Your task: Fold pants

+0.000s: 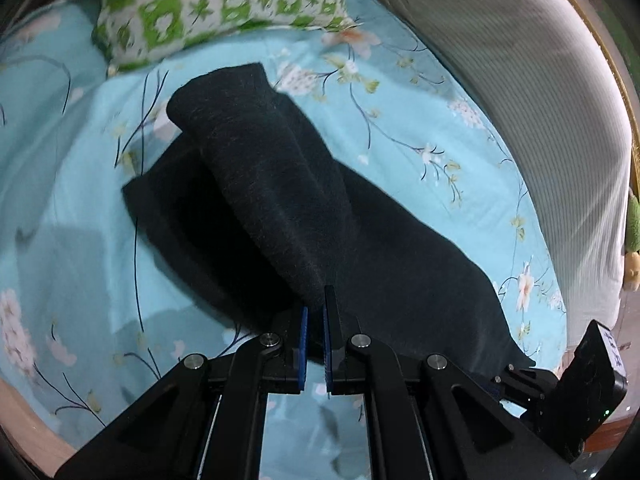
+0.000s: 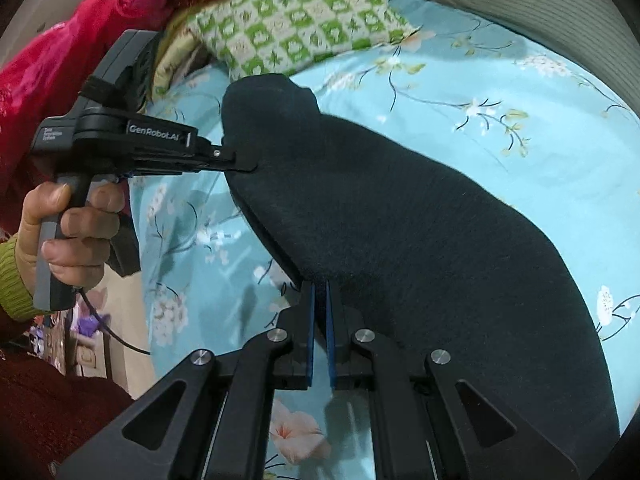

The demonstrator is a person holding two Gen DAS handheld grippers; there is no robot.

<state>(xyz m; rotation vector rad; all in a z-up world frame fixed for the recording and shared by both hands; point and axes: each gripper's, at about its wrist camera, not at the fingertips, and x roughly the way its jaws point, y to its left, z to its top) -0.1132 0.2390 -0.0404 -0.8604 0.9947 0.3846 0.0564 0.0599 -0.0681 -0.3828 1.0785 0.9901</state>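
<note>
Dark, nearly black pants (image 1: 304, 208) lie on a light blue flowered bedsheet (image 1: 72, 184), with one layer lifted over the rest. My left gripper (image 1: 316, 308) is shut on the near edge of the pants and holds it raised. In the right wrist view the pants (image 2: 420, 232) stretch across the sheet (image 2: 500, 92). My right gripper (image 2: 320, 300) is shut on their near edge. The left gripper (image 2: 244, 162) also shows there, held in a hand, clamped on the far end of the same raised edge. The right gripper's body (image 1: 576, 384) shows at the lower right of the left wrist view.
A green and white checked pillow (image 1: 224, 4) lies at the head of the bed, also in the right wrist view (image 2: 304, 16). A pale striped cushion (image 1: 532, 92) runs along the right side. A red quilt (image 2: 92, 20) is bunched at the left.
</note>
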